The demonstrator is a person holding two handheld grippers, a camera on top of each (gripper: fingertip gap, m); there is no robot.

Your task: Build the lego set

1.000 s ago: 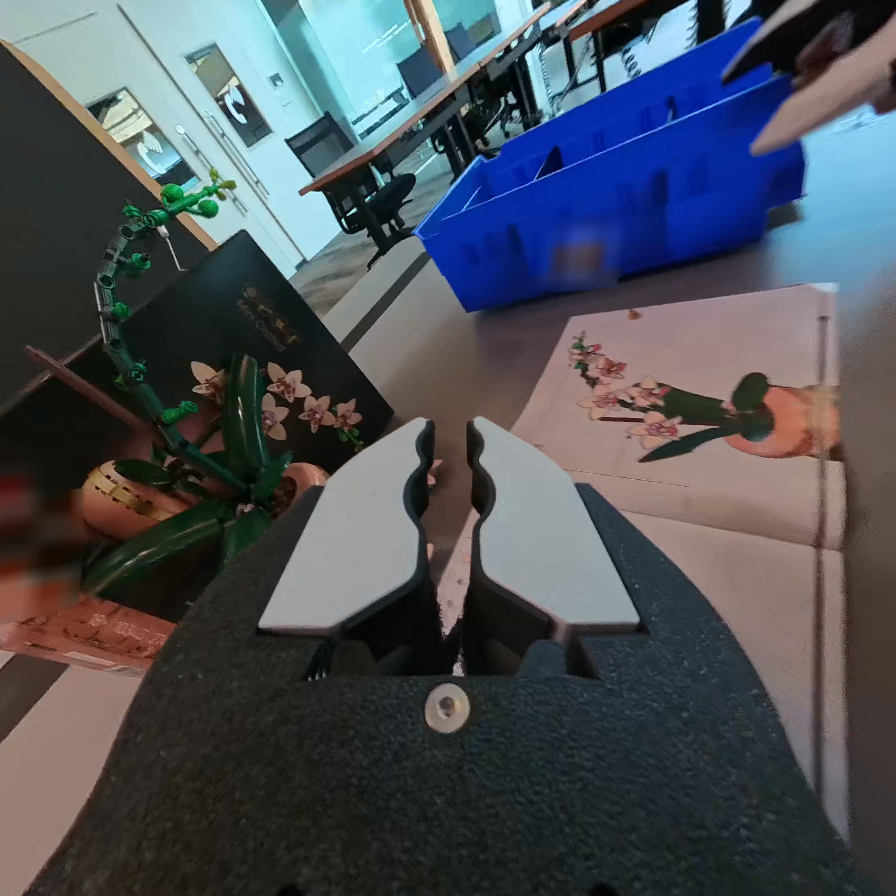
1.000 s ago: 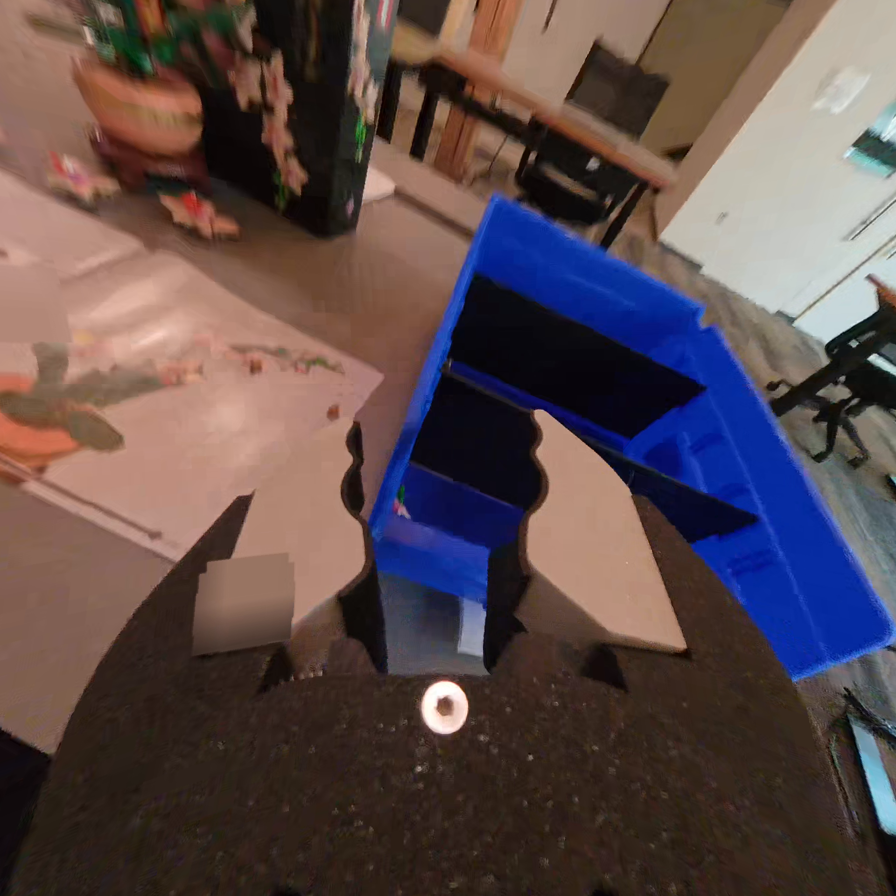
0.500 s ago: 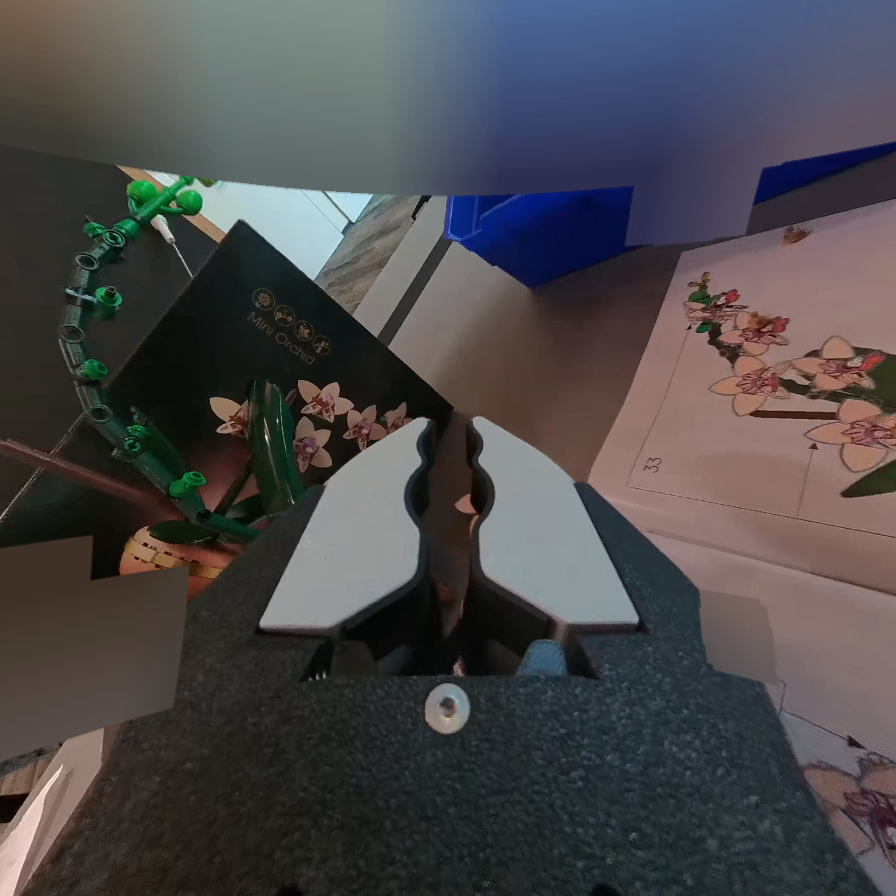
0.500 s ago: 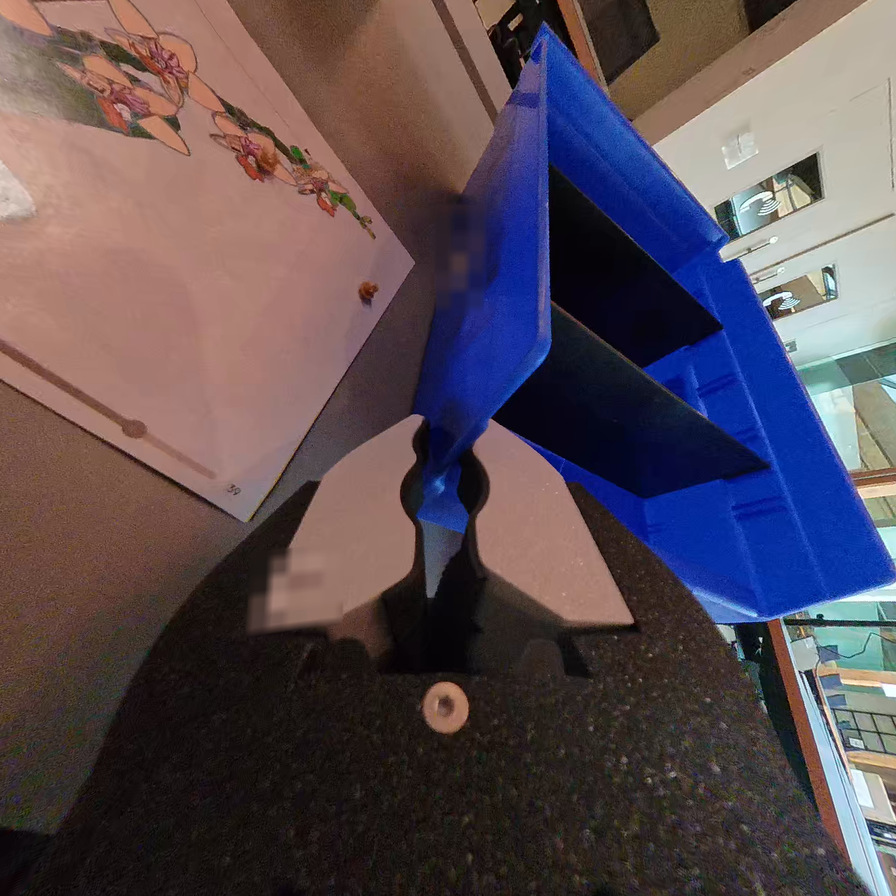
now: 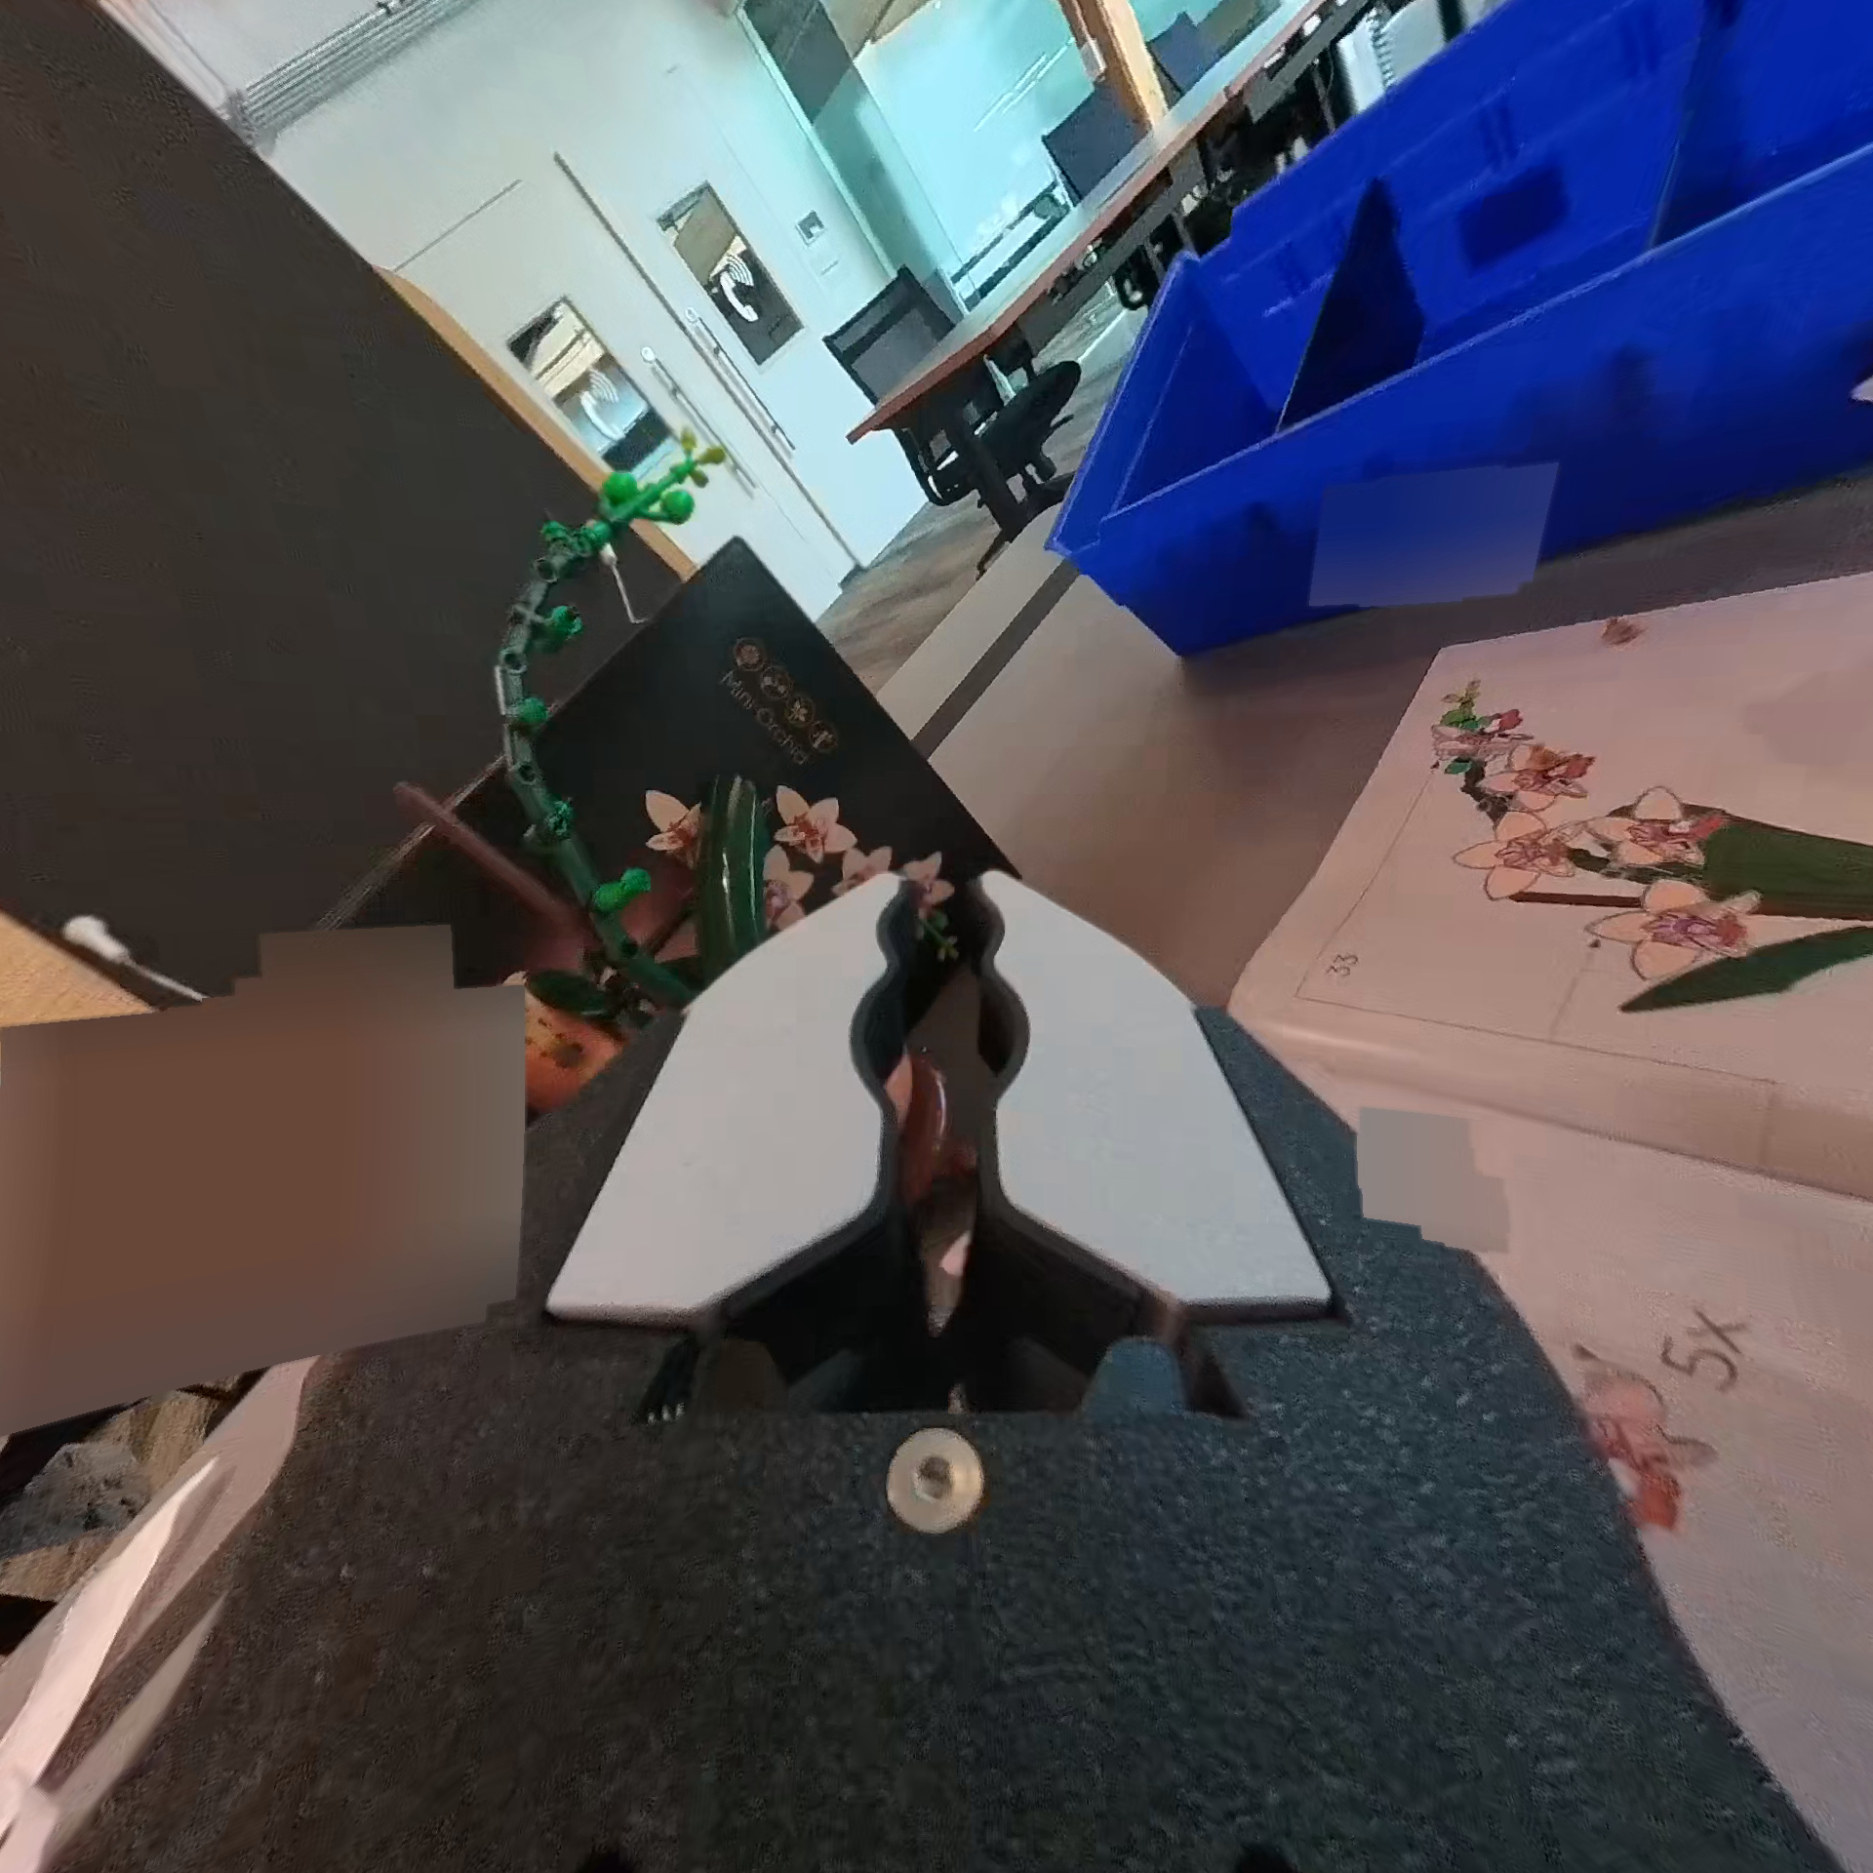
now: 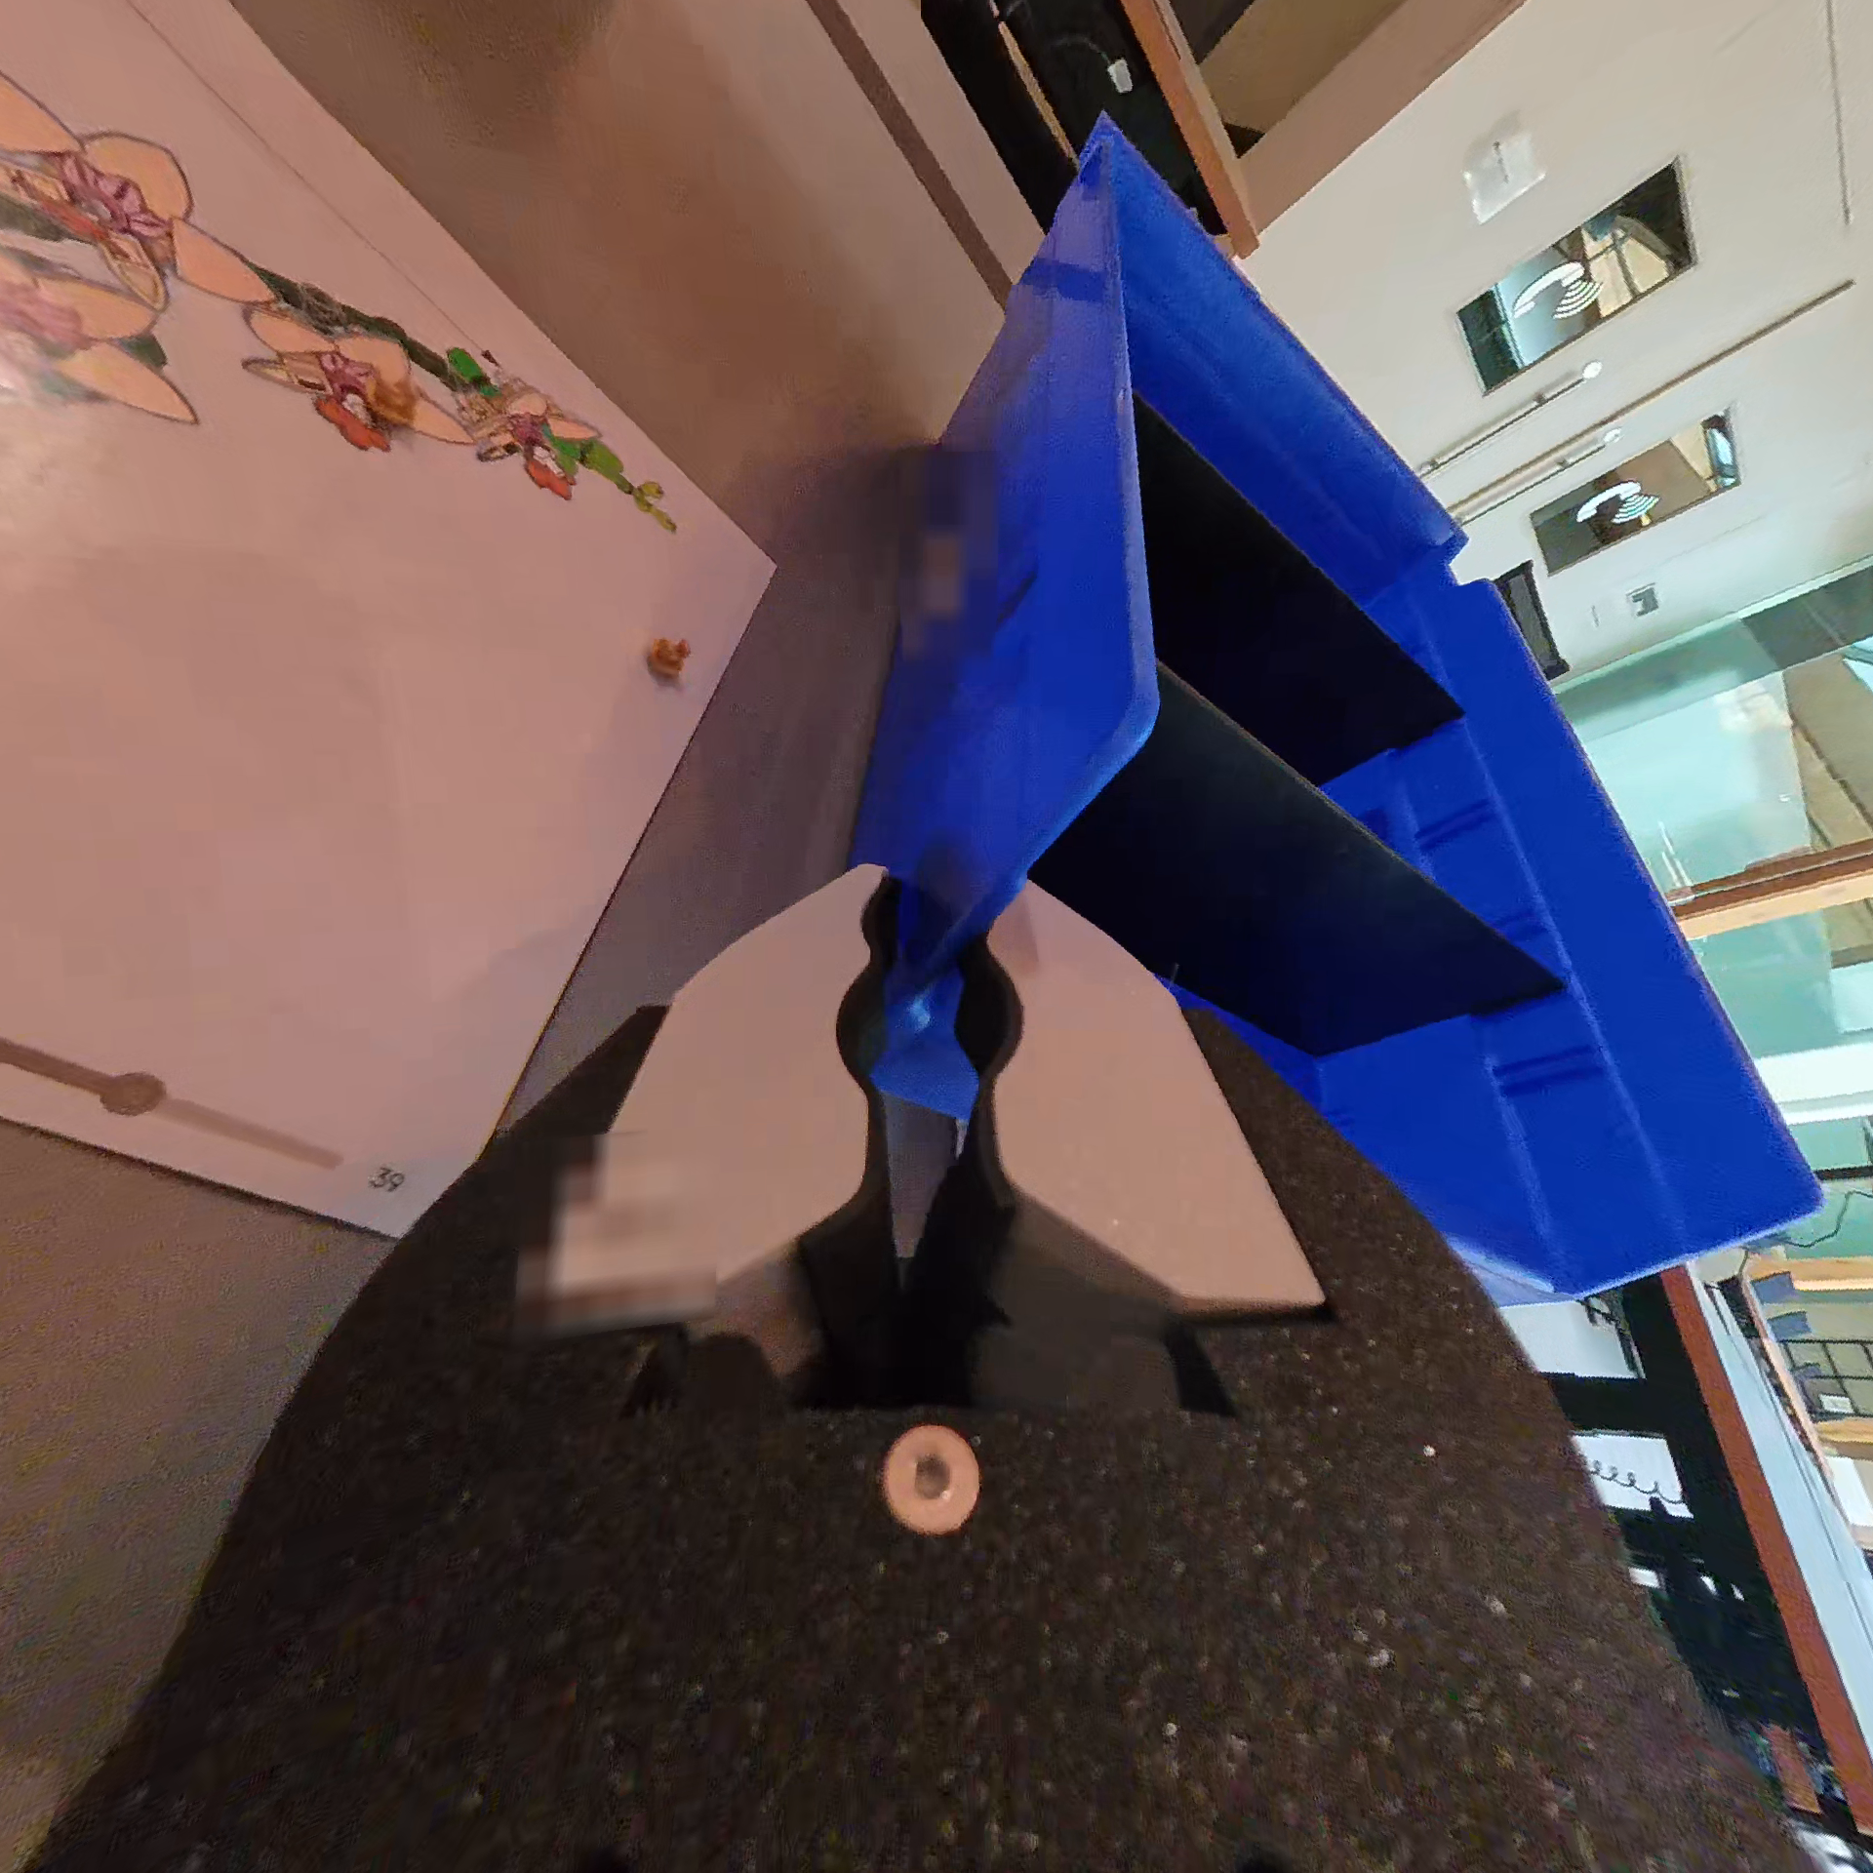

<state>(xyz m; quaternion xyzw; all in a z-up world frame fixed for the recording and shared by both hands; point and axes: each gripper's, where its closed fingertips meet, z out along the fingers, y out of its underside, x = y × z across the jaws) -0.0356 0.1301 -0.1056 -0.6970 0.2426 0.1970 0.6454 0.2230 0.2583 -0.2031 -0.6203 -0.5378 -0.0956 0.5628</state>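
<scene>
One blue bin with two dark dividers stands at the far edge of the desk, beside one open instruction booklet. The right claw is closed on the bin's near corner. Only the left view shows the one lego plant in its pot, near the desk's left edge in front of one dark box. The left claw is narrow; something pinkish-brown shows between its fingers, but whether it is gripped is unclear. One tiny brown piece lies near the booklet's corner.
</scene>
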